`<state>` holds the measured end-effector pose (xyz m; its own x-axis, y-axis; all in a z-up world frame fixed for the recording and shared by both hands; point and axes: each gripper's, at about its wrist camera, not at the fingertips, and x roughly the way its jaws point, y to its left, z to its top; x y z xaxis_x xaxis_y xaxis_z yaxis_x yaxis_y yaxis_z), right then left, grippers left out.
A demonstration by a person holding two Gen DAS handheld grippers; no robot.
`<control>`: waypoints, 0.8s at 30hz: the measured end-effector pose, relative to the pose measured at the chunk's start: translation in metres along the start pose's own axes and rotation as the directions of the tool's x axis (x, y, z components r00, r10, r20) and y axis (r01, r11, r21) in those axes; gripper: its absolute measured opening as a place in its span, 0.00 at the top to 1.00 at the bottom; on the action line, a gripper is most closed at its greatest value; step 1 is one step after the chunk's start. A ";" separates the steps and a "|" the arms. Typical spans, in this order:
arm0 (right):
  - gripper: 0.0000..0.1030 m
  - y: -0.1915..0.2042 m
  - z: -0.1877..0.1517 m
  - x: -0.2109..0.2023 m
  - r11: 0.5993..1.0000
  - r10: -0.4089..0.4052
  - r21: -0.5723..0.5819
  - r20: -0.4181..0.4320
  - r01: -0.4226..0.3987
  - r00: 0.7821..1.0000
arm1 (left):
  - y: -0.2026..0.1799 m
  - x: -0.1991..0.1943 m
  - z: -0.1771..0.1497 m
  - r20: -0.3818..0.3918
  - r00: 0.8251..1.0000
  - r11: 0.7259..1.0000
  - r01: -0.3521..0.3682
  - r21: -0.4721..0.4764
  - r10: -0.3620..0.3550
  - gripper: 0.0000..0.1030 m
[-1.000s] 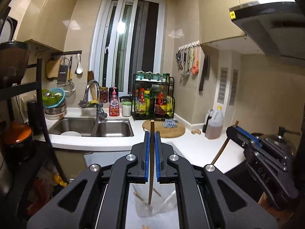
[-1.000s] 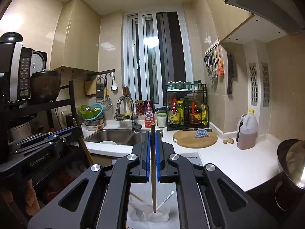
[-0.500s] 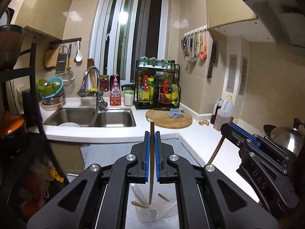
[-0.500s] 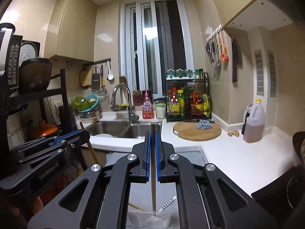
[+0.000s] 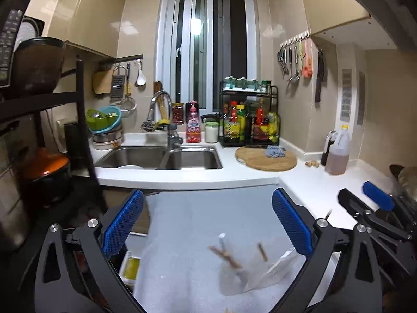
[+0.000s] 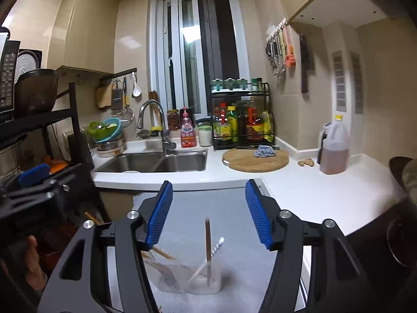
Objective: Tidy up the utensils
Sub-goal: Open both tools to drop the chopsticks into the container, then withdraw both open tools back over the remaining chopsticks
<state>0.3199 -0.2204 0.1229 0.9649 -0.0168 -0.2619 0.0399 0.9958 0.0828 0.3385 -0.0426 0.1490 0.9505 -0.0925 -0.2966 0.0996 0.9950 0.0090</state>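
Down at the near edge, the clear container (image 6: 192,279) sits on the grey cloth (image 6: 229,221), and a chopstick (image 6: 207,245) stands in it almost straight up, long axis vertical, tip at the container floor. It rises in the gap of the right gripper (image 6: 208,214) but touches neither blue pad — the jaws are opening, nothing pressed between them. Beside it a striped straw (image 6: 208,259) leans up to the right, and other wooden sticks (image 6: 161,253) lie slanted in the container's left side, partly hidden behind the left finger.

From the left wrist view, the left gripper (image 5: 207,228) stands spread wide and opening, with empty space between the pads. The container (image 5: 250,274) shows blurred, low and right of the gap's centre, its sticks (image 5: 226,257) tilting up to the left, none touching the pads. The right gripper (image 5: 375,208) shows at the right edge of this view.

Further back — the white counter (image 6: 325,195), then the double sink (image 6: 156,161) with its faucet (image 6: 153,120), a round wooden board (image 6: 255,160) and an oil jug (image 6: 335,148). The window (image 6: 198,52) closes the far wall.
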 end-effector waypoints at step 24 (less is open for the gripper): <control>0.22 0.024 -0.137 -0.172 0.998 0.043 0.059 -0.221 -0.031 0.974 | 0.027 -0.141 -0.144 -0.246 0.968 0.997 -0.054 -0.047 0.041 0.07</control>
<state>0.1193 -0.1809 0.0388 0.8847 0.0463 -0.4638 0.0253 0.9888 0.1470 0.1653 0.0029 0.0538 0.8520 -0.0398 -0.5220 0.0346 0.9992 -0.0197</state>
